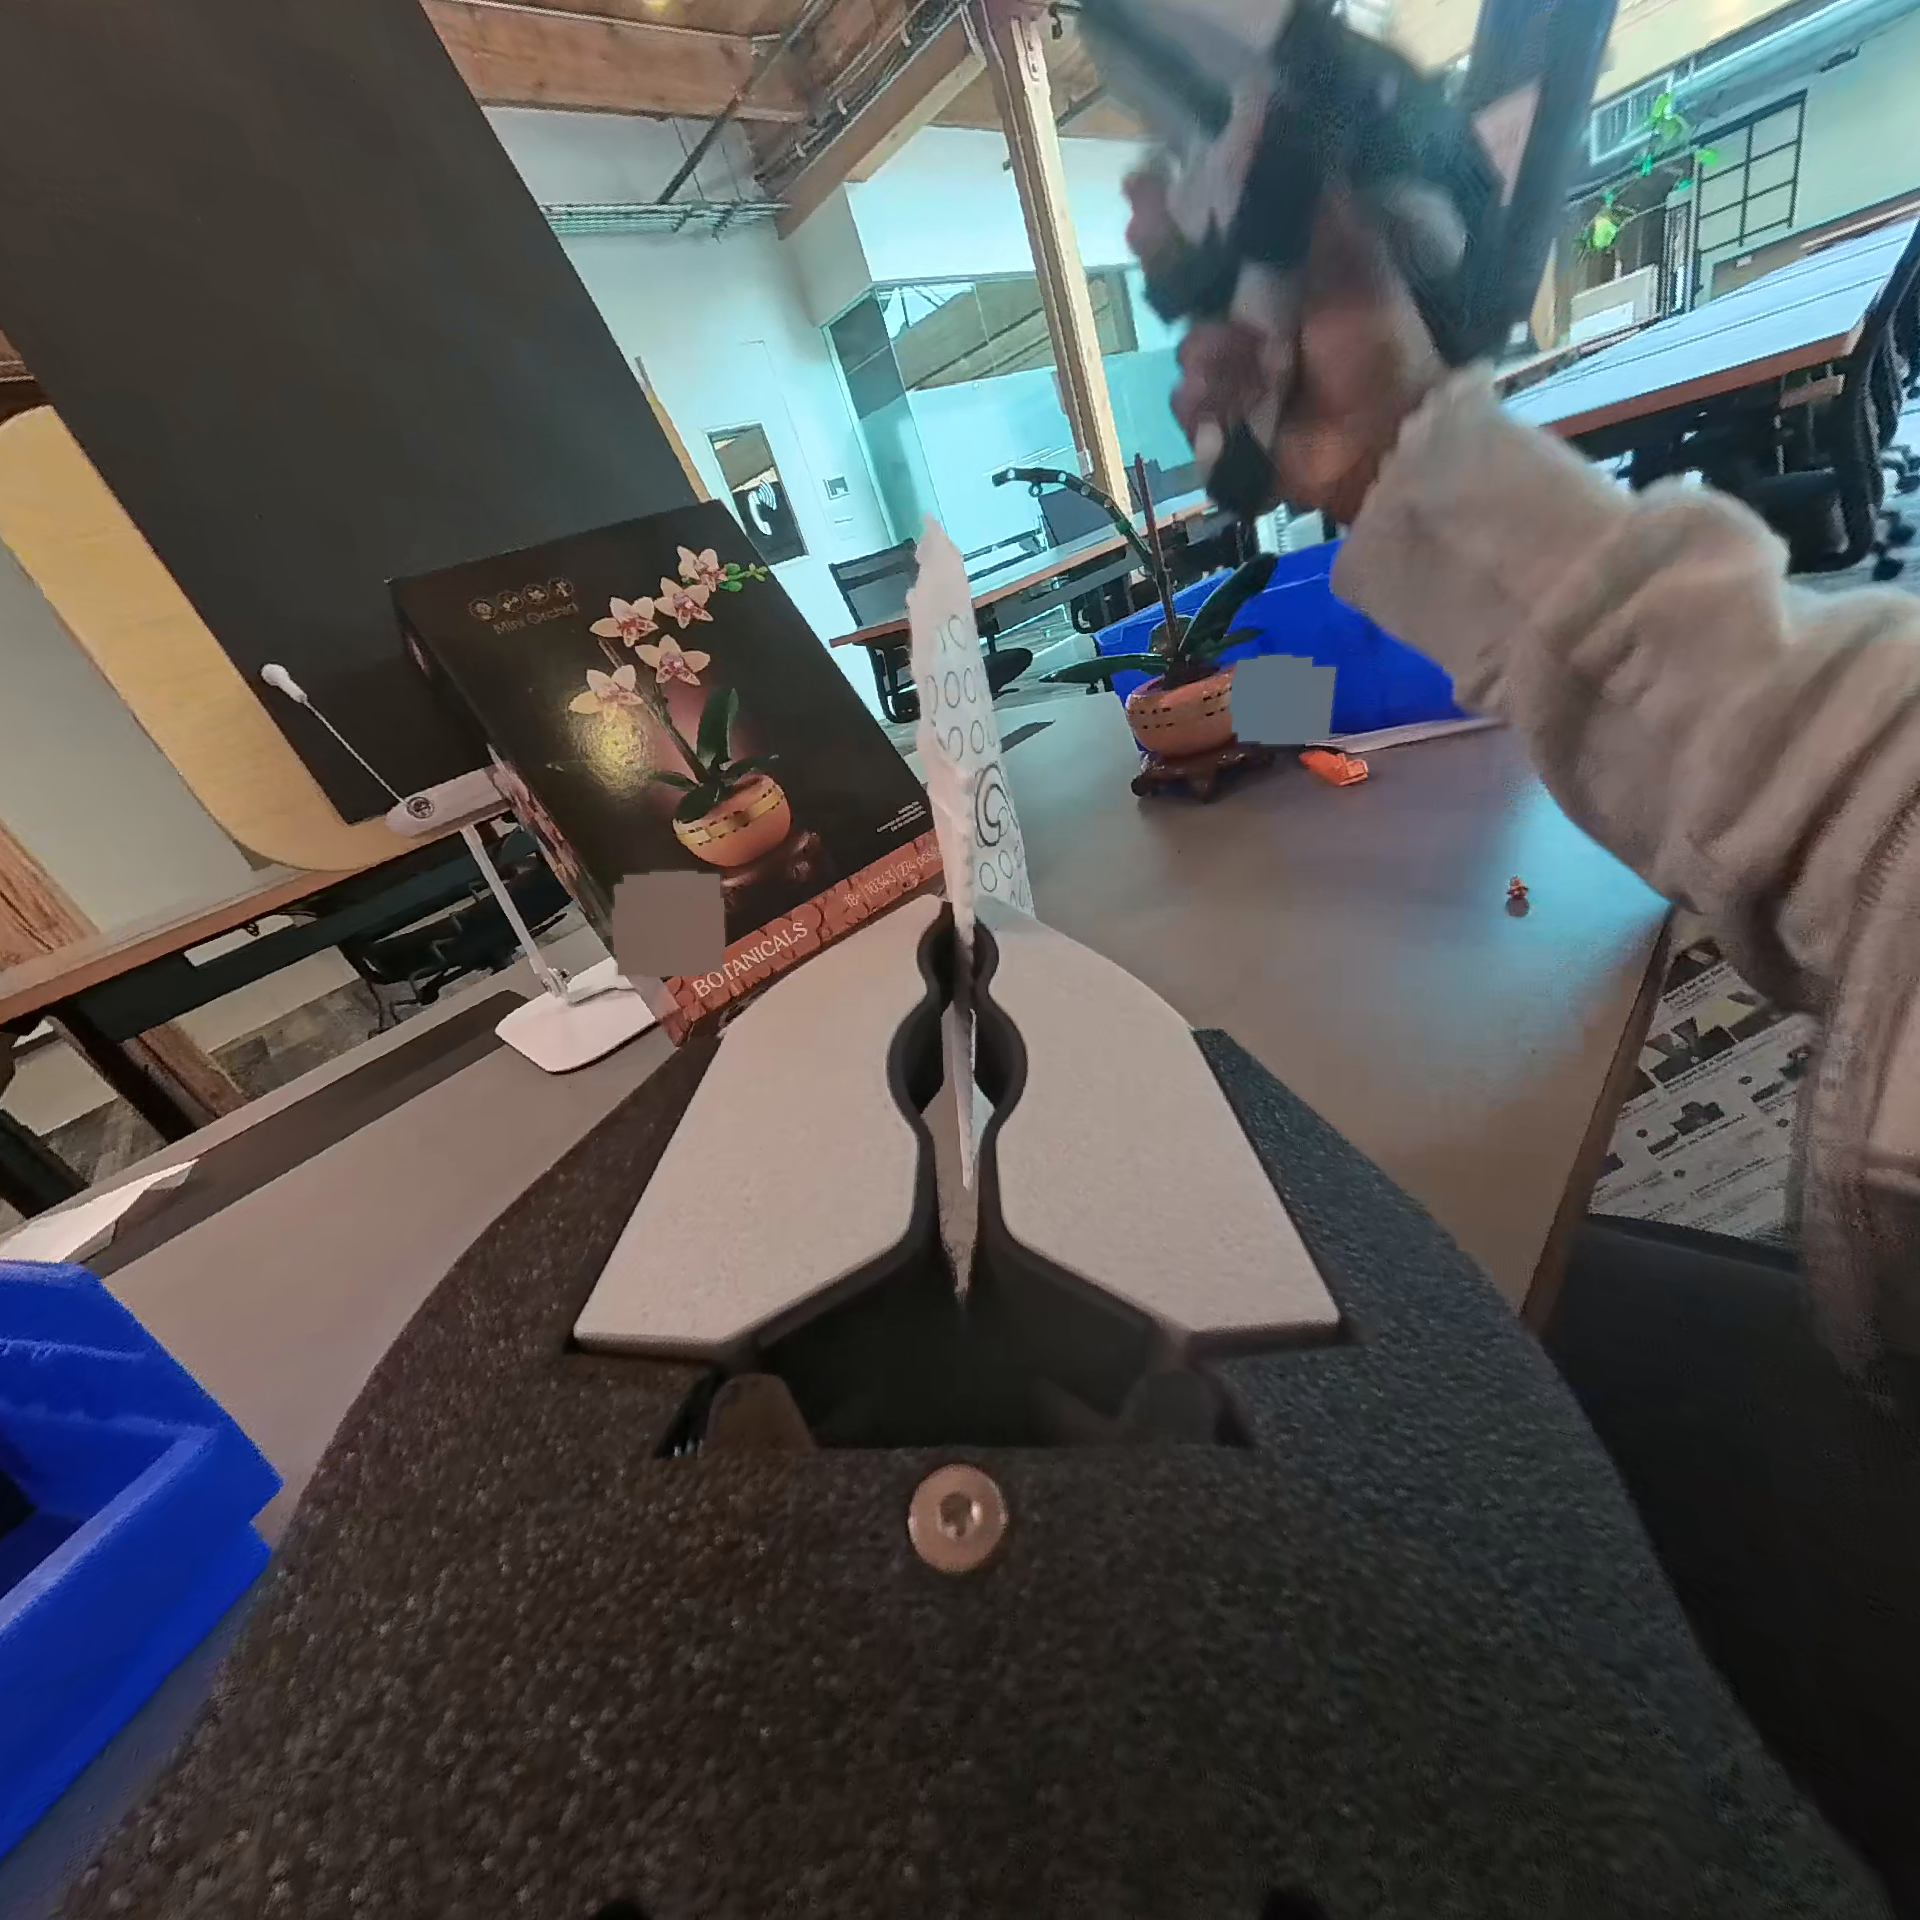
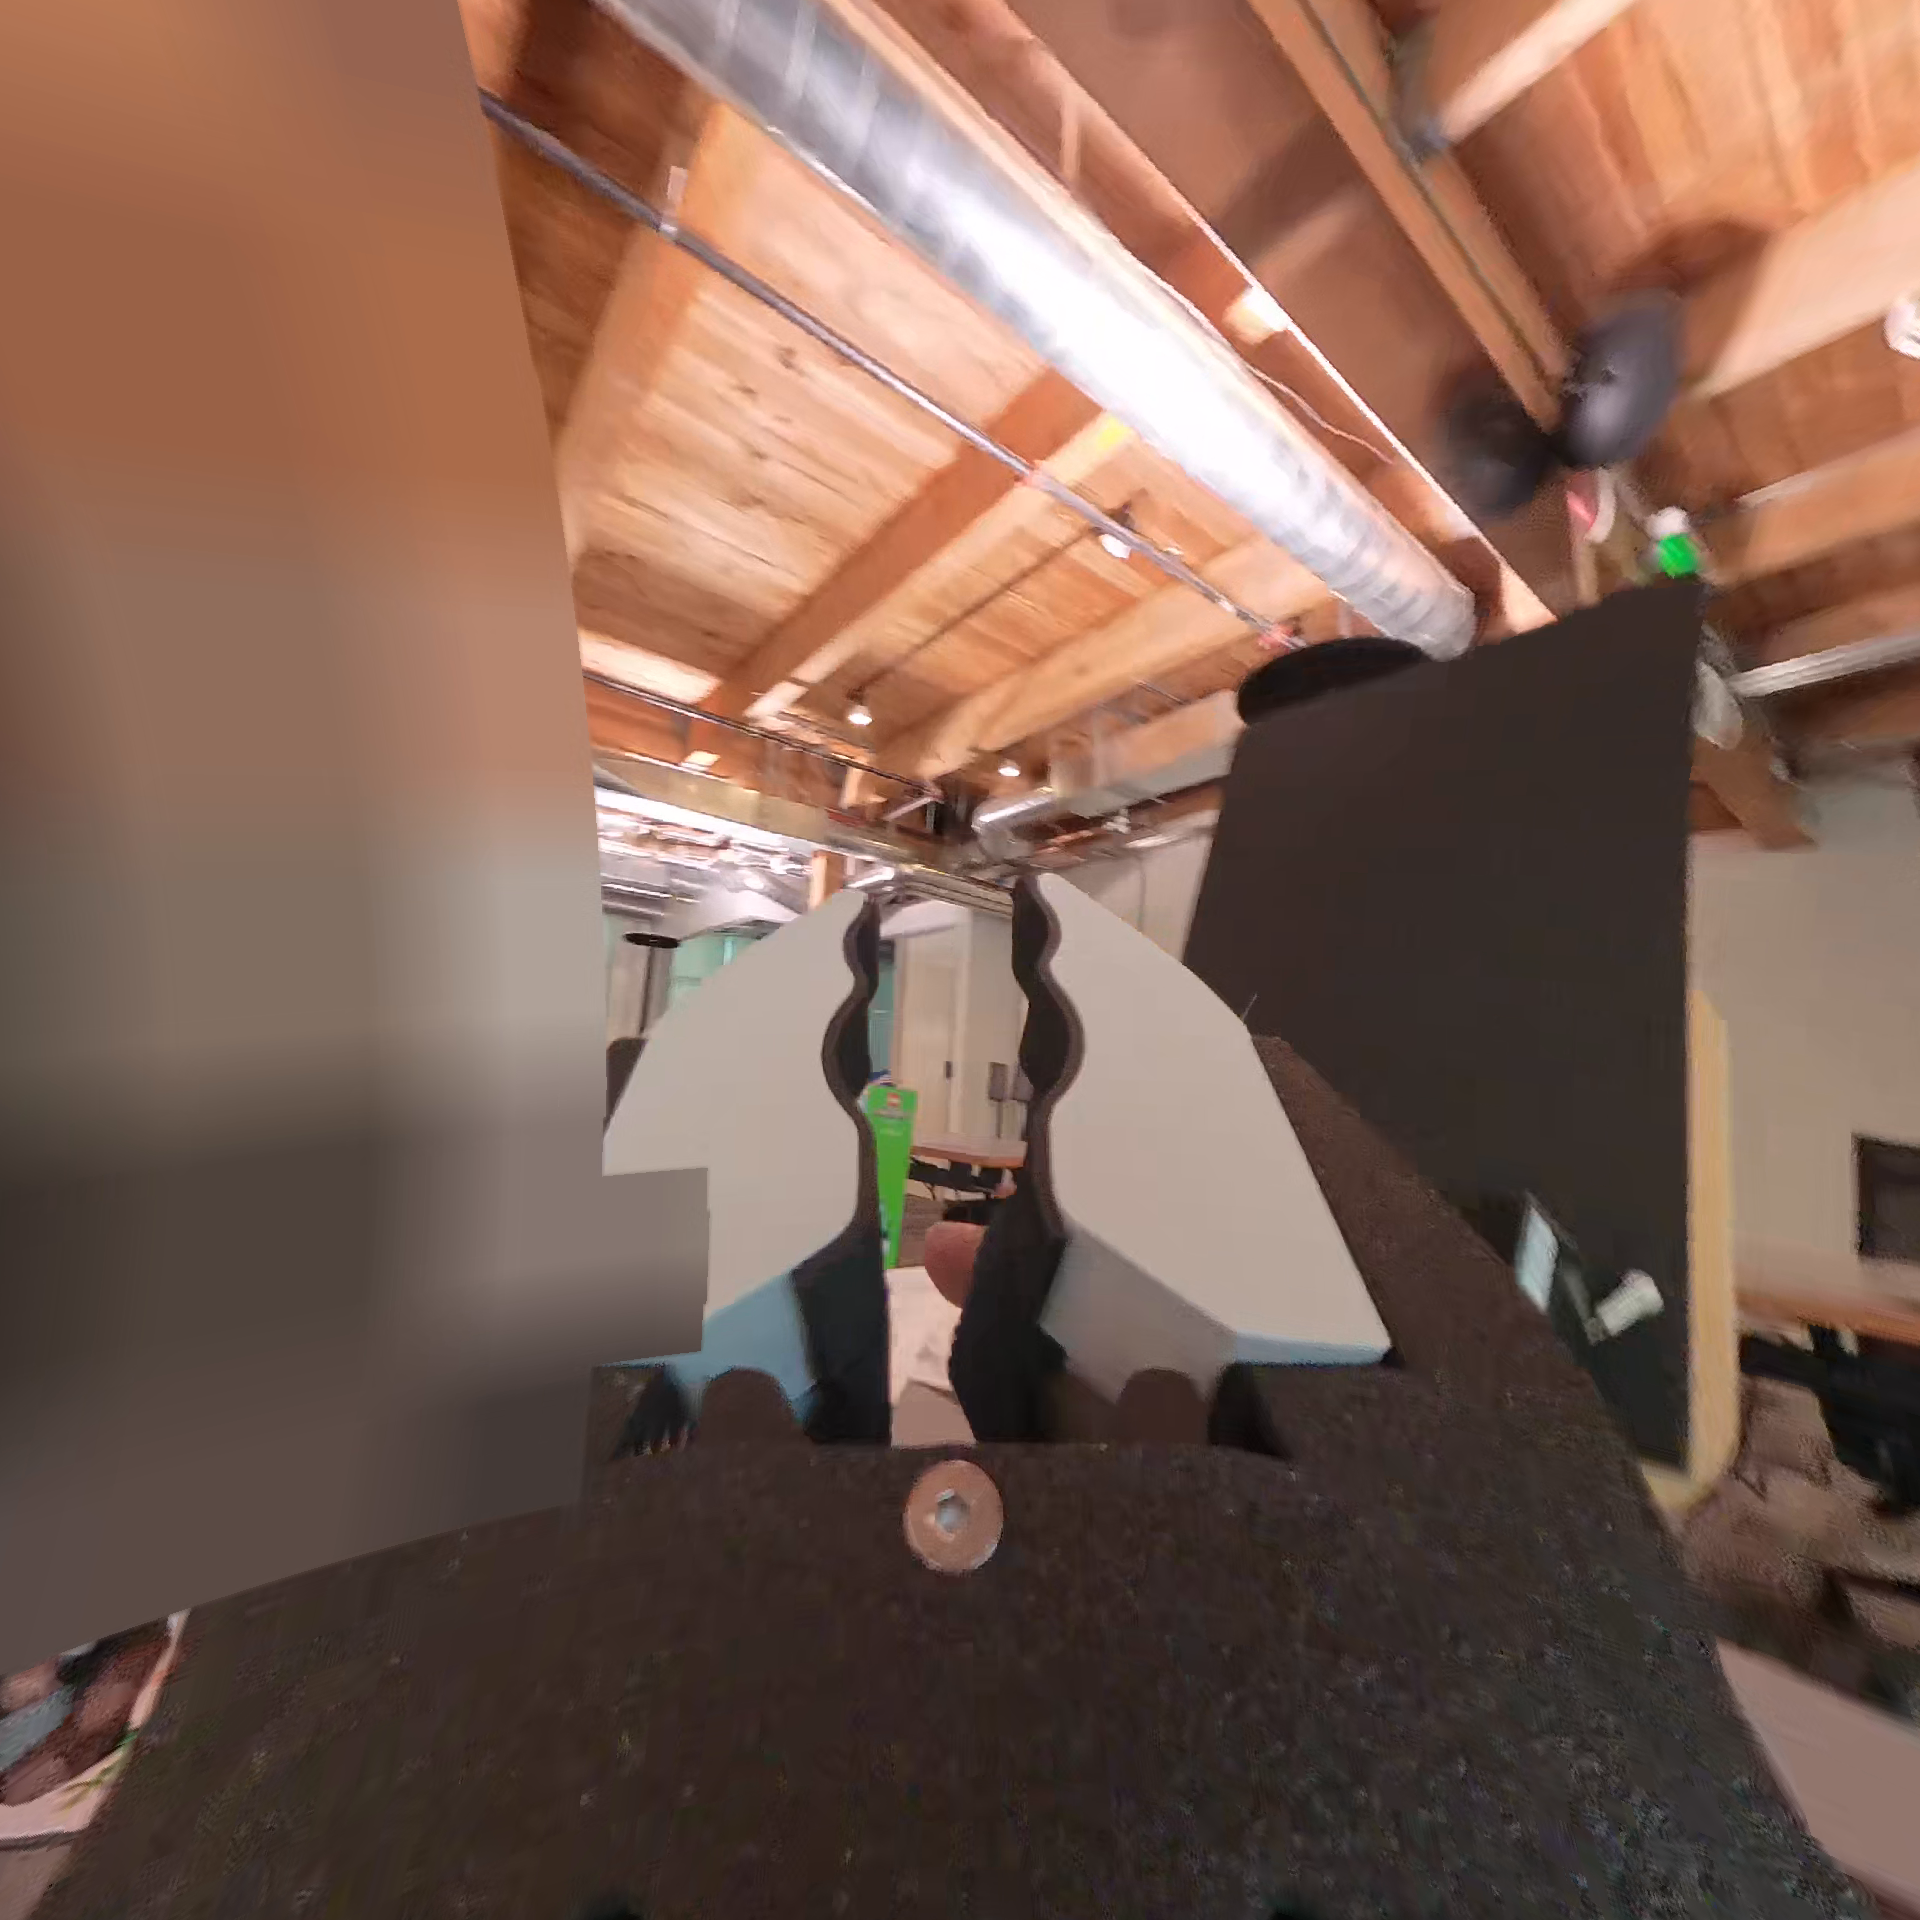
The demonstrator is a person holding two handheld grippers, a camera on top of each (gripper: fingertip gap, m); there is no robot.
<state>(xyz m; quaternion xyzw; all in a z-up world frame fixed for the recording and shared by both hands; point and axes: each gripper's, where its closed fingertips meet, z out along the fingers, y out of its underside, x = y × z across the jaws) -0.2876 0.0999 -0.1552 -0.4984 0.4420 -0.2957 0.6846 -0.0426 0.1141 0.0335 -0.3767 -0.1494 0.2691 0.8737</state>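
Observation:
My left gripper (image 1: 961, 940) is shut on a white paper bag (image 1: 961, 717) printed with grey rings; the bag stands upright, edge-on, out of the jaws above the grey table (image 1: 1299, 935). My right gripper (image 2: 943, 904) is open and empty, tilted up toward the wooden ceiling. It also shows blurred at the top right of the left wrist view (image 1: 1320, 187), held high by a hand in a light grey sleeve (image 1: 1662, 727), well above the bag. A brick-built orchid pot with green leaves (image 1: 1184, 707) stands on the table beyond the bag.
A dark box with an orchid picture (image 1: 665, 769) leans at the left behind a white lamp stand (image 1: 561, 1029). Blue bins sit at the near left (image 1: 94, 1475) and far right (image 1: 1340, 634). An orange tool (image 1: 1335, 767) and a tiny red piece (image 1: 1518, 891) lie on the table. Across from one pair of fingers to the other is roughly 30 centimeters.

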